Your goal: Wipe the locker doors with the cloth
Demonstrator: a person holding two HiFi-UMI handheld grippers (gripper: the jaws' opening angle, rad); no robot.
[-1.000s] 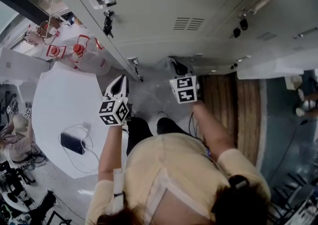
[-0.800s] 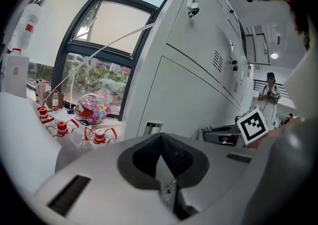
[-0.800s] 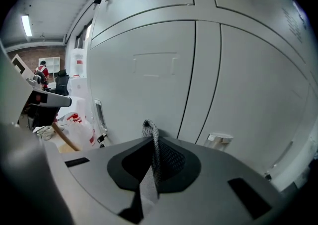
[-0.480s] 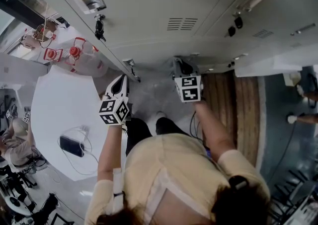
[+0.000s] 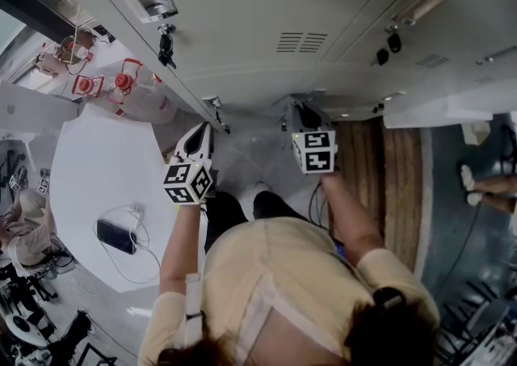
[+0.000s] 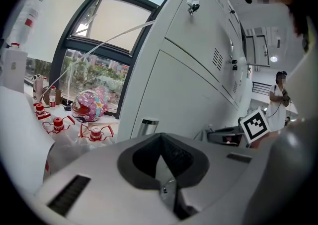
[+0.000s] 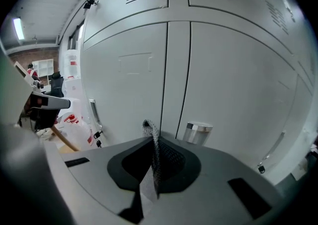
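Left gripper [image 5: 196,139] is clenched on nothing, with the lockers off at its 1 o'clock. Right gripper [image 7: 153,167] pinches the cloth [image 7: 150,134], a thin strip with its long axis 6–12 and its tip pointing to 12 at the locker doors [image 7: 134,70]. Right is nearer, so the wipe looks like its job.

I wear a pale yellow short-sleeved shirt [image 5: 283,275] and dark trousers [image 5: 224,217]. My left gripper [image 5: 196,138] and right gripper [image 5: 300,111] have grey shells and black ridged pads [image 6: 179,157]. Toward six o'clock of each sit white cubes [image 5: 188,183] with black square markers.
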